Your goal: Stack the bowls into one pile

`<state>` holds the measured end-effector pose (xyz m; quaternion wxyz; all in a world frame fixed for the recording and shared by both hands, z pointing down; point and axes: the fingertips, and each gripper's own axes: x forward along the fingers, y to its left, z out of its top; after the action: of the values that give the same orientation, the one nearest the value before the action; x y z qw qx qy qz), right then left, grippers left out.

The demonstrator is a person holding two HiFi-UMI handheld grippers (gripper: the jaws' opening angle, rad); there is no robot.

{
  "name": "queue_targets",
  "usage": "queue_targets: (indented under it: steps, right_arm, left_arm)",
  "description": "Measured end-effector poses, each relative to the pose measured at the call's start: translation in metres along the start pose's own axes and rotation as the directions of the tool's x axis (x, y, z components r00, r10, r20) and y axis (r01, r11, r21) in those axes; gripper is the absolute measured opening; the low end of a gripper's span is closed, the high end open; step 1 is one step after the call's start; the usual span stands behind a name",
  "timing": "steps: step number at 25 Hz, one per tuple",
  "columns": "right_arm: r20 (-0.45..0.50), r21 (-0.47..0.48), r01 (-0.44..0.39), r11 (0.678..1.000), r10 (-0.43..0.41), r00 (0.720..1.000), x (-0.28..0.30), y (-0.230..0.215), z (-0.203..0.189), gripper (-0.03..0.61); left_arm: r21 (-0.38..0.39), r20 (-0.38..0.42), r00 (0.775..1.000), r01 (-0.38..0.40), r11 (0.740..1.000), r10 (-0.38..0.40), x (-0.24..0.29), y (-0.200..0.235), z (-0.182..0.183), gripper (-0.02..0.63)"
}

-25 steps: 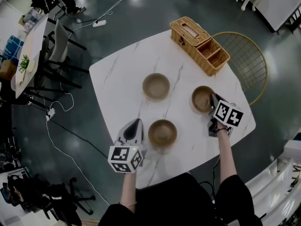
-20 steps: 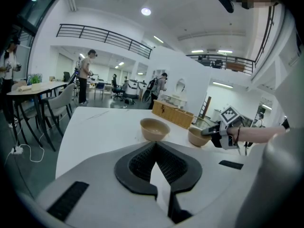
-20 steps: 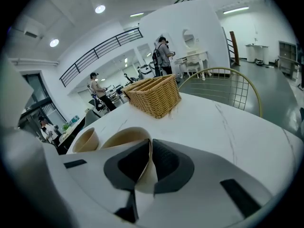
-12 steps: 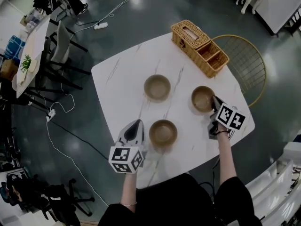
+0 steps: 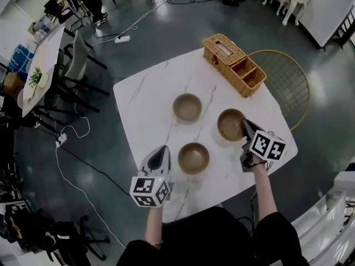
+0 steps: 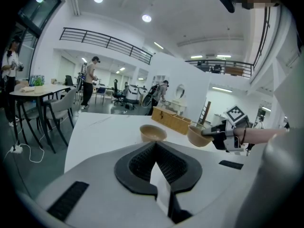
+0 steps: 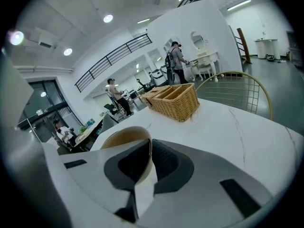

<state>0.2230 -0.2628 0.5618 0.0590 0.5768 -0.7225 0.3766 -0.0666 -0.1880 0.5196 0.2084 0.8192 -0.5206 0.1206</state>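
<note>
Three tan bowls are in play on the white marble table (image 5: 138, 101). One bowl (image 5: 187, 107) stands at the far middle, also seen in the left gripper view (image 6: 153, 133). A second bowl (image 5: 193, 158) stands near me, just right of my left gripper (image 5: 161, 149), whose jaws (image 6: 154, 148) are shut on nothing. The third bowl (image 5: 230, 124) hangs above the table at the right, with my right gripper (image 5: 244, 126) shut on its near rim (image 7: 124, 137). From the left gripper's side that raised bowl (image 6: 199, 137) shows clear of the tabletop.
A wicker basket (image 5: 235, 64) with two compartments sits at the table's far right corner, also in the right gripper view (image 7: 173, 101). A gold wire chair (image 5: 285, 73) stands beyond the right edge. Chairs, another table and cables lie to the left on the floor.
My right gripper has lifted the right bowl off the table and carried it a little leftward. The left gripper and the other two bowls have stayed put.
</note>
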Motion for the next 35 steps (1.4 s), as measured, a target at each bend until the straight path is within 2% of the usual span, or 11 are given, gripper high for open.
queue_targets:
  steps: [10, 23, 35]
  right_arm:
    - [-0.028, -0.045, -0.137, 0.989, 0.136, 0.990, -0.016, 0.052, -0.015, 0.026]
    - [-0.112, -0.138, -0.277, 0.951, 0.263, 0.958, -0.019, 0.113, -0.045, 0.026]
    - [-0.236, -0.256, -0.325, 0.910, 0.267, 0.934, -0.009, 0.141, -0.084, 0.026]
  left_arm:
    - [-0.020, 0.037, 0.999, -0.027, 0.999, 0.028, -0.027, -0.001, -0.001, 0.014]
    - [-0.040, 0.069, 0.996, -0.062, 0.997, 0.064, -0.056, 0.002, -0.004, 0.014]
    - [-0.051, 0.058, 0.995, -0.072, 0.996, 0.075, -0.068, 0.011, -0.014, 0.014]
